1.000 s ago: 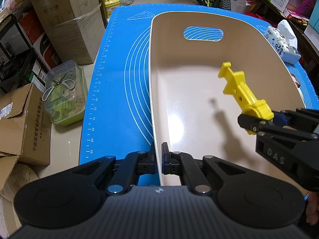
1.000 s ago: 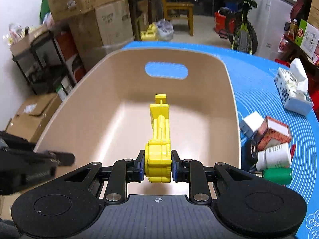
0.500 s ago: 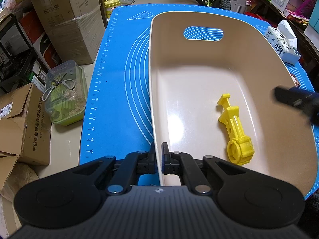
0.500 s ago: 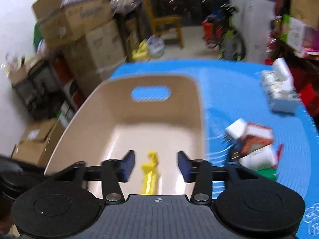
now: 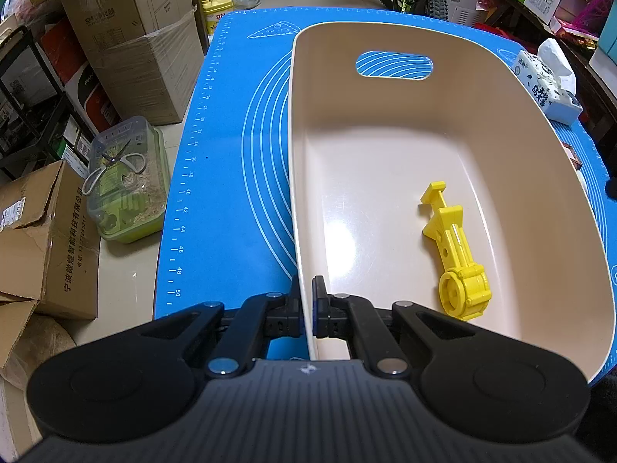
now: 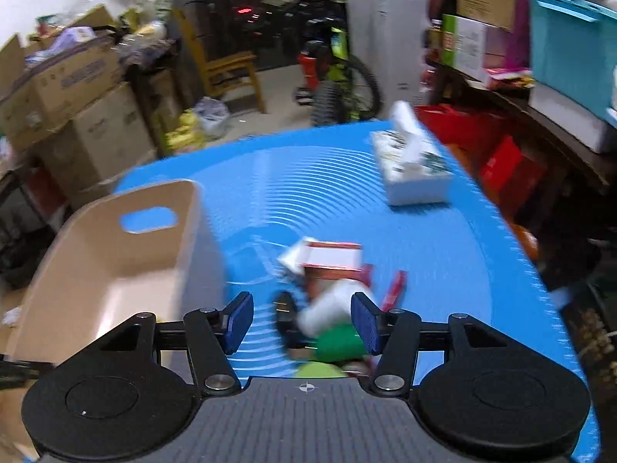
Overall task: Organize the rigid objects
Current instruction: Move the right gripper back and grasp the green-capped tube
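beige bin (image 5: 482, 88), yellow toy (image 5: 457, 254) inside

The left gripper (image 5: 307, 306) fills the lower centre of its own view and points steeply downward. Its jaws are pinched tight on the thin near wall of the beige bin (image 5: 299, 231), one finger on the outer face and one on the inner. The right gripper (image 6: 302, 322) sits at the bottom centre of its view, angled downward, with motion blur across that frame. Its jaws are opening, the blue pads (image 6: 240, 318) well apart, and nothing is gripped between them.
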Available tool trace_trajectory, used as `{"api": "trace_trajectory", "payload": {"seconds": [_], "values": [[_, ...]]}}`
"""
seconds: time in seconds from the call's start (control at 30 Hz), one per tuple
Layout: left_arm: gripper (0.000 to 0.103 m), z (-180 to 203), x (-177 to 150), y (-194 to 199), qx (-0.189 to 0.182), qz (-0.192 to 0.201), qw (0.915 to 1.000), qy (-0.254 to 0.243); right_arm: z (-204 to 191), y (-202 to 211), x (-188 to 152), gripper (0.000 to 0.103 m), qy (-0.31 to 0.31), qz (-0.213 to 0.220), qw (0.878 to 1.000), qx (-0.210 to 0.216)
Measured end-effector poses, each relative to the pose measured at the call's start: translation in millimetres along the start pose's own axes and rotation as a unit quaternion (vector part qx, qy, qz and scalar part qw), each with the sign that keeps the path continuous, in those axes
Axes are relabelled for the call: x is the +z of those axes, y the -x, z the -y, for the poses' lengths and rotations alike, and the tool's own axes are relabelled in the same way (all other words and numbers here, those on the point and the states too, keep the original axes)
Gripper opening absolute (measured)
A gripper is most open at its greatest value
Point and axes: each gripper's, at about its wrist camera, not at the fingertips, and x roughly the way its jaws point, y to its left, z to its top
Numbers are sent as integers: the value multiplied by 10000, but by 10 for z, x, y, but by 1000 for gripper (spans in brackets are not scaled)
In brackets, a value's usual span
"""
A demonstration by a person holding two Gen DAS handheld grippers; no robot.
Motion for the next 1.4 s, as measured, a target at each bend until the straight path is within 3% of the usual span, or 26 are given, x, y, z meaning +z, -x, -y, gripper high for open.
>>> {"api": "trace_trajectory", "payload": {"seconds": [0.13,0.37,0.67,0.73,0.77,1.07,1.23,1.4], "values": [[5,9,-2,0,3,-3,10000,4,246,-192,-84,65,-195,-214,9994,-211],[5,15,-5,1,8,-5,10000,-4,423,-563,-291,65,-334,-498,9980,-174],[6,15,-2,0,3,-4,10000,1,341,-675,-343,64,-454,-389,9981,119],[6,19,-4,-1,-2,-5,10000,8,336,-693,-327,61,-482,-356,9981,165],[6,21,-6,0,-4,-5,10000,9,336,-700,-314,51,-494,-353,9980,190],[6,20,-4,0,-6,-7,10000,13,244,-534,-335,38,-269,23,9989,388],[6,26,2,-5,-4,-11,10000,17,-8,-457,-339,36,525,209,9977,376],[6,33,2,-7,-20,-12,10000,24,-98,-556,-281,35,487,27,9976,495]]}}
